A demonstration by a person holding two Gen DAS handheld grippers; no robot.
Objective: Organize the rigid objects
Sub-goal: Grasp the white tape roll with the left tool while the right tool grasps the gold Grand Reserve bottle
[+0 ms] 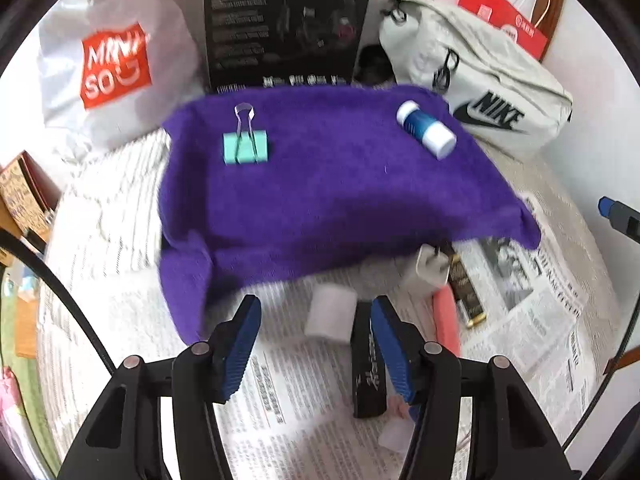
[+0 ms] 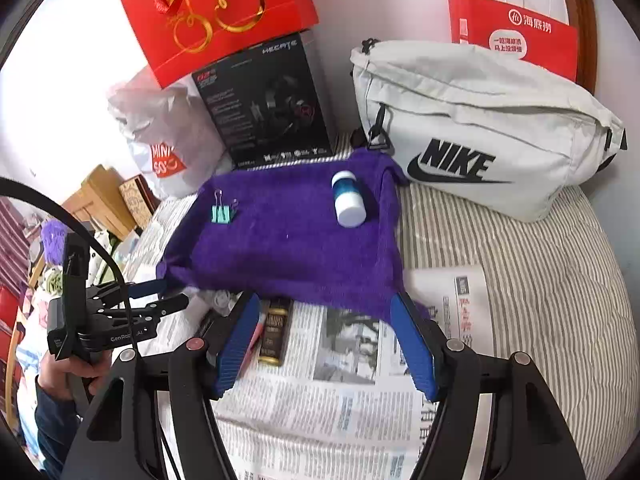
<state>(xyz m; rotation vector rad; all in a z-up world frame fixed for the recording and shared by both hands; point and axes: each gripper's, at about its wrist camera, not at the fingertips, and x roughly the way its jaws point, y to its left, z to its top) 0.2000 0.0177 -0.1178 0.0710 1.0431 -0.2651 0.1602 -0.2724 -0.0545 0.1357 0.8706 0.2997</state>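
Observation:
A purple towel (image 1: 320,188) lies on the newspaper-covered bed; it also shows in the right wrist view (image 2: 288,248). On it rest a teal binder clip (image 1: 245,145) (image 2: 221,213) and a blue-and-white bottle (image 1: 426,129) (image 2: 348,198), lying down. In front of the towel lie a white roll (image 1: 331,314), a black case (image 1: 369,364), a white charger (image 1: 430,270), a pink stick (image 1: 447,318) and a dark gold-capped tube (image 2: 274,332). My left gripper (image 1: 314,336) is open and empty above the newspaper. My right gripper (image 2: 326,344) is open and empty at the towel's near edge.
Behind the towel stand a white Miniso bag (image 1: 116,64), a black headset box (image 2: 268,100), a red gift bag (image 2: 216,12), a grey Nike bag (image 2: 480,128) and a red paper bag (image 2: 516,32). Newspaper (image 2: 320,412) covers the striped bedding (image 2: 540,280). Shelves stand at left.

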